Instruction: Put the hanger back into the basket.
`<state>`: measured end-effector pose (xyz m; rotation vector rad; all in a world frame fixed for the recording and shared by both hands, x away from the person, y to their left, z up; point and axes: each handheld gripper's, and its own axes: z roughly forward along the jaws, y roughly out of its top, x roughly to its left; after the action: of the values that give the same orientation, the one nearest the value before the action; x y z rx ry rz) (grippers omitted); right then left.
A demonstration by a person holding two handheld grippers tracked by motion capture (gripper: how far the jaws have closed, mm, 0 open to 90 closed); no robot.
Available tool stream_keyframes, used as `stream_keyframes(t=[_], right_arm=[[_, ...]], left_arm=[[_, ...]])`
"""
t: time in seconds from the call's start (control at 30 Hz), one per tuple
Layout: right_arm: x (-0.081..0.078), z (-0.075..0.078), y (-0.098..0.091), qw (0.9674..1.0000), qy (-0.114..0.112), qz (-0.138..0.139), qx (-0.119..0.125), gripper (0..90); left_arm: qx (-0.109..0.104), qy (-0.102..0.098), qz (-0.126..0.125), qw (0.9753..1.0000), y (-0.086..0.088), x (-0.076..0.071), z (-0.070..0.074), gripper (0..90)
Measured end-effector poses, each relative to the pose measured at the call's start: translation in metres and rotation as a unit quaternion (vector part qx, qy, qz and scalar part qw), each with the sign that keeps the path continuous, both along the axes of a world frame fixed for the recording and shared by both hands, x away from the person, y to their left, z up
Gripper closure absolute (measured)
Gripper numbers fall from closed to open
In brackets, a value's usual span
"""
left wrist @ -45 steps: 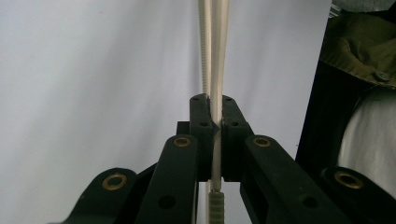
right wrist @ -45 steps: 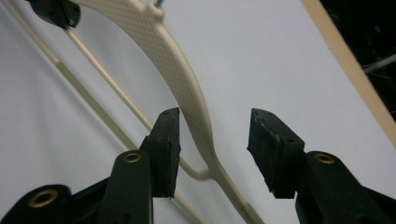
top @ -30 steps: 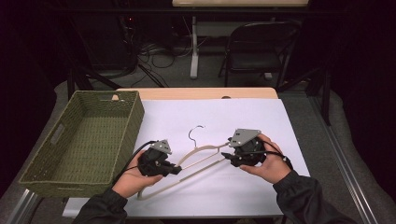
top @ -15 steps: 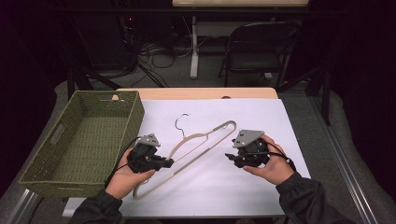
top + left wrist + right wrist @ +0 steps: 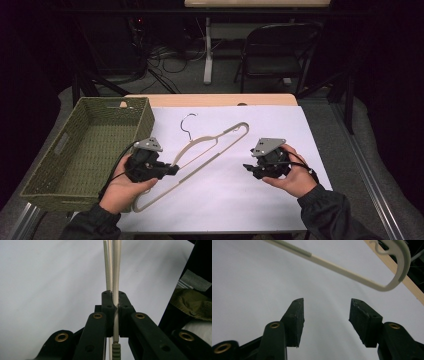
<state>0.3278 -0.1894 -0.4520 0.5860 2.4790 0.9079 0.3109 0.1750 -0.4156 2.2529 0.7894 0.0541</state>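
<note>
Above the white surface [image 5: 240, 200], the left gripper [image 5: 170, 170] has its fingers pinching the hanger [image 5: 210, 150], the right gripper [image 5: 248, 167] waits with fingers spread, and next probably comes the basket [image 5: 75, 150].

Left gripper [image 5: 115, 305]: two black jaws rising from the bottom edge, brass-coloured pivot pins on the arms, pads pressed together on a thin cream bar. Clothes hanger [image 5: 116, 270]: cream plastic, seen edge-on; the clamped bar runs straight up from the pads to the top edge, a second bar with a ribbed grey-green strip close at its left. A ribbed section also shows below the pads. White table surface [image 5: 50, 282]: plain, behind everything. Olive-green fabric [image 5: 193, 302]: at the right edge, beside a dark area.
</note>
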Motion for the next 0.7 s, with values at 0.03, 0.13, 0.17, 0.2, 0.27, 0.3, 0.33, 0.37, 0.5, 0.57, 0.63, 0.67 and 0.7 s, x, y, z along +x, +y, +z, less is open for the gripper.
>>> stream_keyframes(t=[0.03, 0.13, 0.17, 0.2, 0.27, 0.3, 0.33, 0.37, 0.5, 0.57, 0.63, 0.67, 0.7], right_arm=[[0.0, 0.0, -0.001, 1.0, -0.004, 0.0, 0.003, 45.4], [0.0, 0.001, -0.003, 1.0, -0.001, -0.002, 0.002, 45.4], [0.0, 0.002, -0.004, 1.0, 0.002, -0.007, -0.004, 45.4], [0.001, 0.0, -0.005, 1.0, -0.002, -0.005, 0.004, 45.4], [0.001, 0.0, -0.006, 1.0, 0.0, -0.008, 0.003, 45.4], [0.001, -0.001, -0.007, 1.0, -0.001, -0.008, 0.004, 45.4], [0.001, -0.001, -0.007, 1.0, -0.001, -0.009, 0.002, 45.4], [0.001, -0.002, -0.008, 0.9999, 0.002, -0.012, 0.001, 45.4], [0.002, -0.002, -0.01, 0.9998, 0.006, -0.016, -0.008, 45.4], [0.003, -0.004, -0.011, 0.9998, 0.006, -0.018, -0.002, 45.4], [0.004, -0.005, -0.011, 0.9998, 0.004, -0.018, 0.001, 45.4], [0.004, -0.005, -0.012, 0.9998, 0.005, -0.019, -0.001, 45.4], [0.004, -0.006, -0.012, 0.9998, 0.004, -0.021, 0.0, 45.4]], left_arm=[[0.001, -0.002, 0.002, 1.0, 0.002, -0.001, 0.003, 87.3], [0.003, -0.014, 0.005, 0.9999, 0.012, -0.003, 0.015, 87.3], [0.005, -0.017, 0.006, 0.9998, 0.015, -0.003, 0.018, 87.3], [0.008, -0.02, 0.006, 0.9998, 0.017, -0.003, 0.02, 87.3], [0.012, -0.026, 0.005, 0.9996, 0.025, -0.003, 0.024, 87.3], [0.011, -0.026, 0.008, 0.9996, 0.029, -0.002, 0.026, 87.3], [0.012, -0.027, 0.01, 0.9995, 0.034, -0.001, 0.028, 87.4], [0.008, -0.027, 0.017, 0.9995, 0.041, 0.0, 0.029, 87.3], [0.0, -0.026, 0.039, 0.9989, 0.067, 0.004, 0.035, 87.3], [-0.013, -0.023, 0.048, 0.9985, 0.08, 0.005, 0.039, 87.3], [-0.006, -0.034, 0.058, 0.9977, 0.095, 0.005, 0.045, 87.3], [-0.008, -0.032, 0.065, 0.9973, 0.099, 0.005, 0.047, 87.4], [-0.007, -0.033, 0.072, 0.9968, 0.105, 0.005, 0.049, 87.4]])
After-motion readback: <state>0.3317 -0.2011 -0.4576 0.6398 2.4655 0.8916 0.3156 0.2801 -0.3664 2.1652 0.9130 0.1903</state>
